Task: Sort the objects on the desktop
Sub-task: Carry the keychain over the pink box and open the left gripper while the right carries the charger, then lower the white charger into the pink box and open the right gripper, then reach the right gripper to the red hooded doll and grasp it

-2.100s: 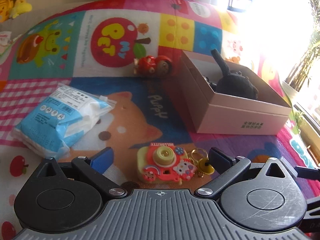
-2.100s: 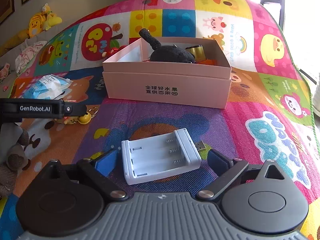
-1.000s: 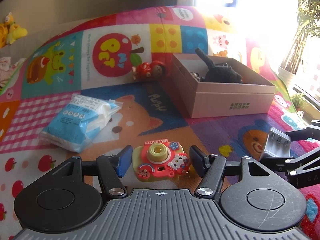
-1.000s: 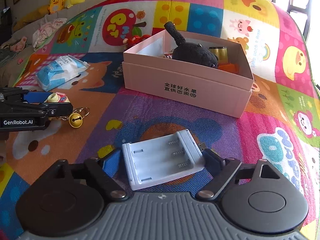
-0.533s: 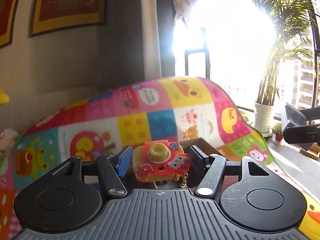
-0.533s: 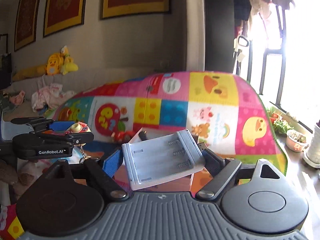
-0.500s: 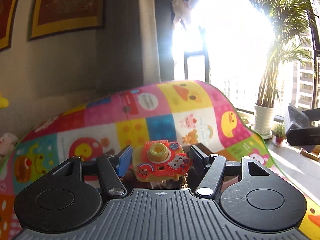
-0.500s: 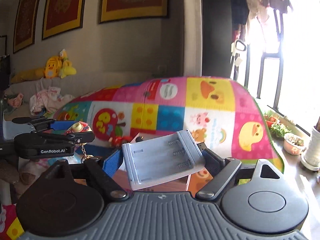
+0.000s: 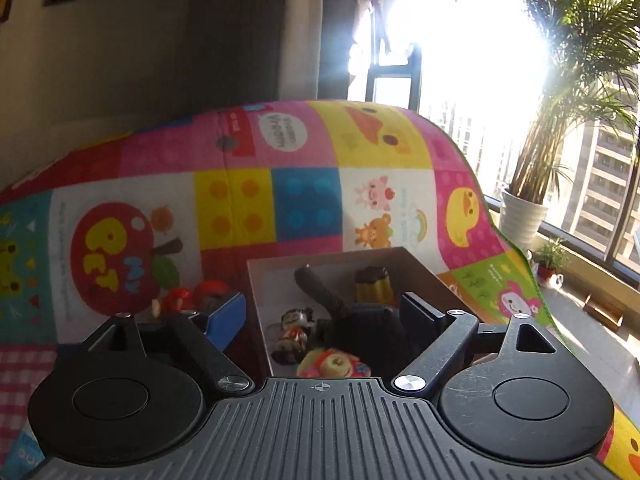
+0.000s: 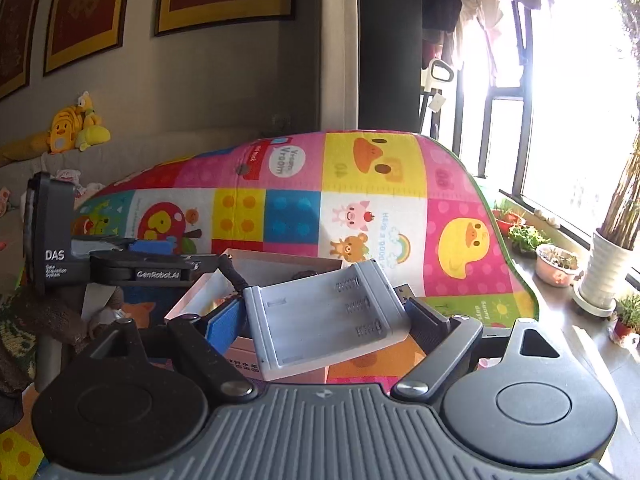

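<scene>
In the left wrist view my left gripper (image 9: 324, 312) hovers over the open pink box (image 9: 256, 280). Its jaws are opening and stand wide apart with nothing pressed between them. The pink-and-yellow toy camera (image 9: 334, 364) lies in the box below them, beside a black plush (image 9: 360, 332), a small figure (image 9: 294, 330) and a gold item (image 9: 372, 286). In the right wrist view my right gripper (image 10: 324, 316) is shut on the white battery charger (image 10: 320, 316), held in the air near the box (image 10: 280, 264). The left gripper (image 10: 188, 264) reaches over the box from the left.
The box sits on a colourful play mat (image 9: 304, 208). Red doll toys (image 9: 196, 296) lie left of the box. A gloved hand (image 10: 48, 320) holds the left gripper. A potted palm (image 9: 520, 220) and small pots (image 10: 556, 268) stand by the window at right.
My left jaws have opened and the toy camera has dropped from between them into the box. The right gripper still holds the charger and has moved slightly.
</scene>
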Demonstrator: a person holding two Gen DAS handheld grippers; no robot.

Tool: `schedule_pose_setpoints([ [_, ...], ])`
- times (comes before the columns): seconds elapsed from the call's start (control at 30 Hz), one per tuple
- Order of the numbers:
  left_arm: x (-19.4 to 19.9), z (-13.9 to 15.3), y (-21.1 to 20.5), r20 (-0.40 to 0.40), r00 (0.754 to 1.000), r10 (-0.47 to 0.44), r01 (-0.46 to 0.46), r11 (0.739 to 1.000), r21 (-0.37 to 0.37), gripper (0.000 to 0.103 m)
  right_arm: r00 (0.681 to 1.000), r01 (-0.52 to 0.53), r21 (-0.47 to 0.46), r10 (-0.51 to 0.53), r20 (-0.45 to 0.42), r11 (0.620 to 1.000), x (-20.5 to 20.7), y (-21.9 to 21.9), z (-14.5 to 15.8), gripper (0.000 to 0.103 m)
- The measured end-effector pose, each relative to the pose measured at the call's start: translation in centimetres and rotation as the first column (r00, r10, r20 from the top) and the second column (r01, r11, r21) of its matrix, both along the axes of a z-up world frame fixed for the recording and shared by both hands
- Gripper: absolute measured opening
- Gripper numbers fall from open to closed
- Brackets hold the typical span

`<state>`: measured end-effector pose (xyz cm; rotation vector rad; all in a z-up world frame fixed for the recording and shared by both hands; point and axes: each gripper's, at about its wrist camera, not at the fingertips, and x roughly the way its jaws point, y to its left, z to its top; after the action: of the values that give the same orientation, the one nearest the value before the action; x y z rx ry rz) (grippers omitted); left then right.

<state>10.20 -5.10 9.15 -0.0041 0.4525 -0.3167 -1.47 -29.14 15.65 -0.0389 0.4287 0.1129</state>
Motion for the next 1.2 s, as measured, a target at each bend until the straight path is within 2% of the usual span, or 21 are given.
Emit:
schedule_pose_setpoints([
  [0.23, -4.1, -4.7, 4.1, -0.101, 0.991, 0.093, -0.090, 0.995, 0.034, 0.097, 0.996, 0.006, 0.015, -0.005, -0.091, 1.000, 2.5, 0.9, -1.7, 0.086],
  [0.4, -5.7, -6.4, 5.9, -0.105, 0.985, 0.134, -0.133, 0.991, 0.021, 0.098, 0.985, -0.043, 0.045, 0.050, -0.164, 0.998, 5.7, 3.3, -2.4, 0.086],
  [0.53, -5.8, -7.0, 6.9, -0.096, 0.984, 0.148, -0.152, 0.988, -0.036, 0.100, 0.961, -0.031, 0.066, 0.048, -0.273, 0.997, 11.5, 5.0, -2.8, 0.086],
  [0.77, -6.3, -7.2, 7.6, -0.085, 0.990, 0.111, -0.119, 0.987, -0.104, 0.100, 0.933, 0.005, 0.048, 0.013, -0.359, 0.999, 22.5, 9.3, -3.7, 0.086],
  [0.9, -6.1, -7.3, 8.1, -0.118, 0.987, 0.113, -0.128, 0.983, -0.133, 0.101, 0.934, 0.044, -0.045, -0.057, -0.354, 0.998, 27.3, 11.9, -4.9, 0.086],
  [0.97, -6.0, -7.4, 8.1, -0.131, 0.984, 0.116, -0.134, 0.982, -0.133, 0.102, 0.912, 0.037, -0.067, -0.061, -0.406, 0.997, 29.2, 12.4, -5.8, 0.087],
  [1.07, -6.1, -7.4, 7.9, -0.139, 0.983, 0.119, -0.135, 0.984, -0.118, 0.102, 0.879, 0.058, -0.025, -0.063, -0.473, 0.998, 29.8, 11.9, -6.5, 0.087],
  [1.2, -6.1, -7.5, 7.8, -0.136, 0.984, 0.119, -0.134, 0.985, -0.108, 0.102, 0.888, 0.054, -0.012, -0.053, -0.456, 0.998, 28.7, 11.5, -5.4, 0.089],
])
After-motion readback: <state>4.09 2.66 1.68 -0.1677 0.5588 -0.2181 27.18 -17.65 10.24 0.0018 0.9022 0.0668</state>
